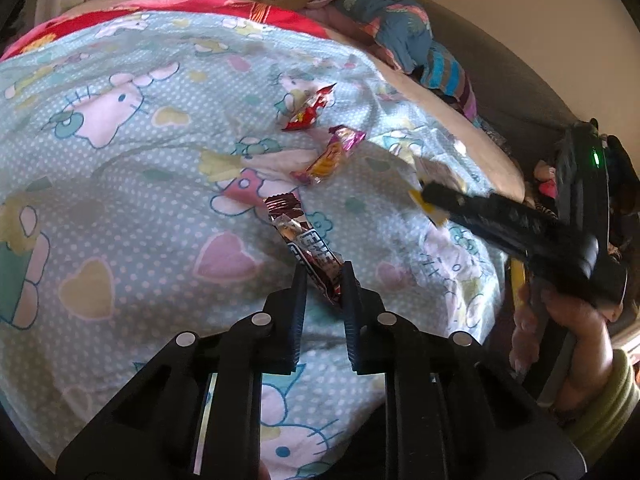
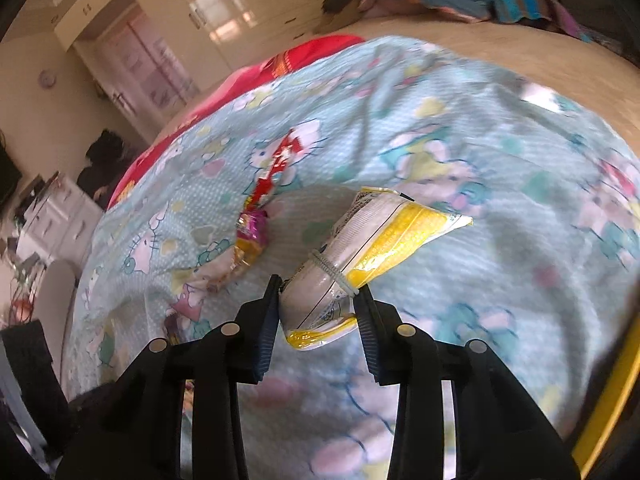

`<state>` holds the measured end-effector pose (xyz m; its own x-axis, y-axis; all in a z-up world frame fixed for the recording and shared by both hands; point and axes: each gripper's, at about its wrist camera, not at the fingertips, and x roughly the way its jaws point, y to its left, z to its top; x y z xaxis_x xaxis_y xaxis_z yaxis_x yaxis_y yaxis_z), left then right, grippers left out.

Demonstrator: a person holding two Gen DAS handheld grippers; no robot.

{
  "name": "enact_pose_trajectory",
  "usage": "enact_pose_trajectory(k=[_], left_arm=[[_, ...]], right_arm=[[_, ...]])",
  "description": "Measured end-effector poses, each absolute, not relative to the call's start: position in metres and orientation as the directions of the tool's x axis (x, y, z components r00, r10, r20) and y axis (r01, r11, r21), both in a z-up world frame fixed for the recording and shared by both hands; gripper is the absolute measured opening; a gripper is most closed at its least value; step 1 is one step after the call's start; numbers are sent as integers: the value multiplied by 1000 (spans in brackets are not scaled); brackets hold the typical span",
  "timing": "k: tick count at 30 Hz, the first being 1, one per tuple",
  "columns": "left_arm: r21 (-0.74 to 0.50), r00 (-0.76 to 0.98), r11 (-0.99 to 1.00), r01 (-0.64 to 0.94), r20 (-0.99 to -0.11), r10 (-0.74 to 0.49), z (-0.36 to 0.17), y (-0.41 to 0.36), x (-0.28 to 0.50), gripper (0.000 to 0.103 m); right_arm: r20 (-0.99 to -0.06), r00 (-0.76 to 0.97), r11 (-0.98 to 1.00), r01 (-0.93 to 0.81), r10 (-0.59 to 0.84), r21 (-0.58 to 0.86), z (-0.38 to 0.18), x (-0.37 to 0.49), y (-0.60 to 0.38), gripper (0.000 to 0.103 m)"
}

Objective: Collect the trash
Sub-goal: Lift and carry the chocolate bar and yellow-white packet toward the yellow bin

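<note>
Trash here means snack wrappers strewn over the cartoon-print bedsheet (image 1: 120, 200), and we have two of them in hand. The brown-and-silver wrapper (image 1: 308, 240) sits with its near end pinched between the jaws of our left gripper (image 1: 323, 276), which are drawn narrow around it, the rest of it trailing forward from the tips over the sheet. The yellow-and-white packet (image 2: 360, 256), bunched with a rubber band (image 2: 332, 270) around its middle, is clamped between the jaws of our right gripper (image 2: 318, 292), jaws set about as wide as the packet's roll, its free end sticking out ahead and to the right of the tips. Ahead of the left tips lie a purple-and-orange wrapper (image 1: 332, 156) and, beyond it, a red wrapper (image 1: 310, 110), both loose on the sheet. Whether either held piece is clear of the fabric we cannot tell. To do this step well we judge we should keep both grips steady, lift straight up so the thin foil does not slide out, and avoid snagging the sheet's folds. No bin shows in either view, though a yellow edge (image 2: 612, 392) appears right of the right gripper.
</note>
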<state>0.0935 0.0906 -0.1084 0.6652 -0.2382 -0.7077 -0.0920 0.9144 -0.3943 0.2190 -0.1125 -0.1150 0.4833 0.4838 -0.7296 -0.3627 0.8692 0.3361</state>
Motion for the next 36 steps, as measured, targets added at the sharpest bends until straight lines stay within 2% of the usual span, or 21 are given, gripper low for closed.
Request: enact_pose_trajectory(k=[18, 36], left_arm=[[-370, 741, 923, 106, -589, -322, -46, 38, 80, 11], [-311, 714, 902, 300, -554, -429, -24, -37, 75, 11]], right_arm=[[-642, 616, 889, -348, 455, 296, -65, 162, -191, 35], [-629, 695, 933, -193, 348, 304, -53, 136, -283, 35]])
